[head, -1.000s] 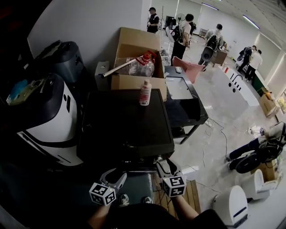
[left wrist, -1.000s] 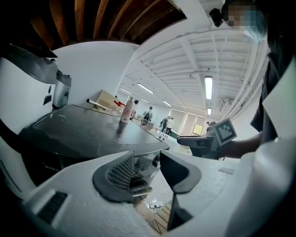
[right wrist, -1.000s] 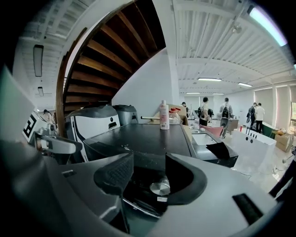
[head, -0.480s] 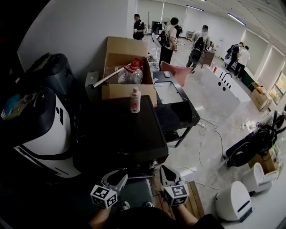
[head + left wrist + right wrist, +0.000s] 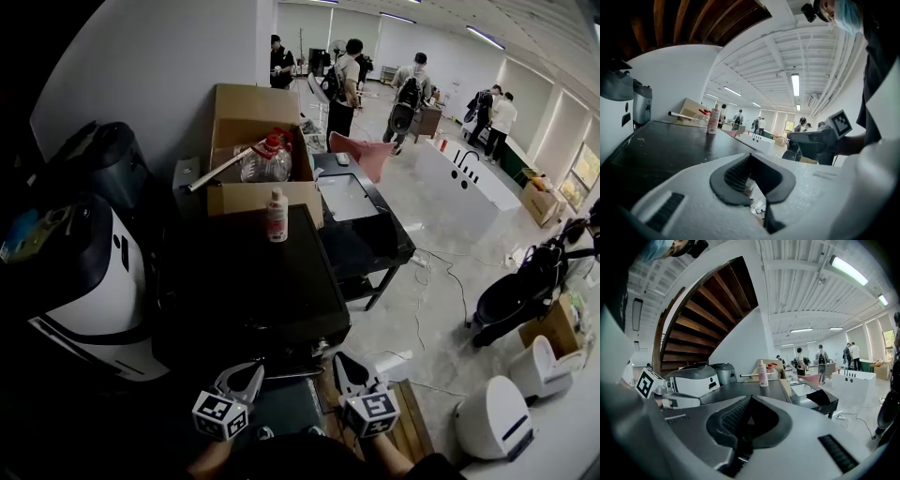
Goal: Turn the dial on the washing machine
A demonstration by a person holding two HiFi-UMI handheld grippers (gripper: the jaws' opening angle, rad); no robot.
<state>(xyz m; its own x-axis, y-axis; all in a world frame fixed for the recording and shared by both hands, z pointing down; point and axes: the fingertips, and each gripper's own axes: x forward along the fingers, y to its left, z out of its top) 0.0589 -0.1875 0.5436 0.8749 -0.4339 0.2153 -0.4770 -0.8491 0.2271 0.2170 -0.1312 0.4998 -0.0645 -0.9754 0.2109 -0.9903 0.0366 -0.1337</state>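
The white left gripper (image 5: 244, 375) and white right gripper (image 5: 341, 364) hung clenched, empty, at six o'clock of seemingly a black flat-topped washing machine (image 5: 248, 281).

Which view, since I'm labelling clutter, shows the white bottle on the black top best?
The head view: the bottle stands whole on the black top, before the cardboard box. Both gripper views show it small, side-on, at the top's far end.

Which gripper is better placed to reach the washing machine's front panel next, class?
Probably left. The left gripper points at the middle of the washing machine's front edge; the right gripper sits off its right corner. Both are shut and empty; the dial itself is not visible.
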